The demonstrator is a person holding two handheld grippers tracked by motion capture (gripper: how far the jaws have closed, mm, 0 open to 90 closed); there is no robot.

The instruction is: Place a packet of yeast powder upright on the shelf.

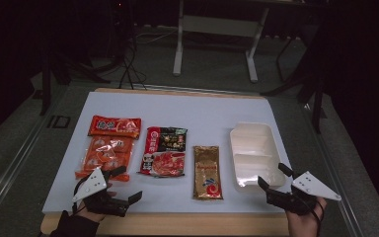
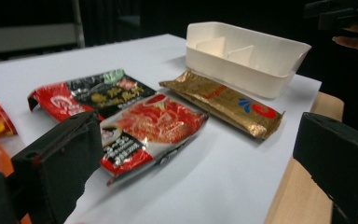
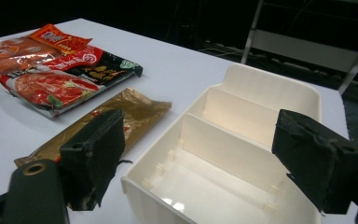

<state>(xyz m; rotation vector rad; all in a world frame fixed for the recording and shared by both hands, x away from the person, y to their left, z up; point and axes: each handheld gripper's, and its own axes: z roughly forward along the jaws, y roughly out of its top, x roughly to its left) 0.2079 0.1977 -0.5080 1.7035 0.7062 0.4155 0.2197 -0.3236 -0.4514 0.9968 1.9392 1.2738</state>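
Several food packets lie in a row on the white table cover [image 1: 202,111]: orange packets [image 1: 107,148] at the left, a red-and-black packet [image 1: 164,150] [image 2: 135,116], and a gold packet [image 1: 207,172] [image 2: 223,100] [image 3: 98,123]. A white tray [image 1: 253,153] [image 2: 256,56] [image 3: 242,140] with three compartments stands at the right and holds nothing. My left gripper [image 1: 128,183] [image 2: 198,163] is open at the near left edge, beside the orange packets, and faces the red-and-black packet. My right gripper [image 1: 274,176] [image 3: 205,154] is open just short of the tray's near end, with nothing gripped.
The wooden table edge [image 1: 177,223] runs along the front, just under both hands. Behind the table are a white frame leg [image 1: 178,49], cables on the floor and dark surroundings. Bare cover lies behind the packets.
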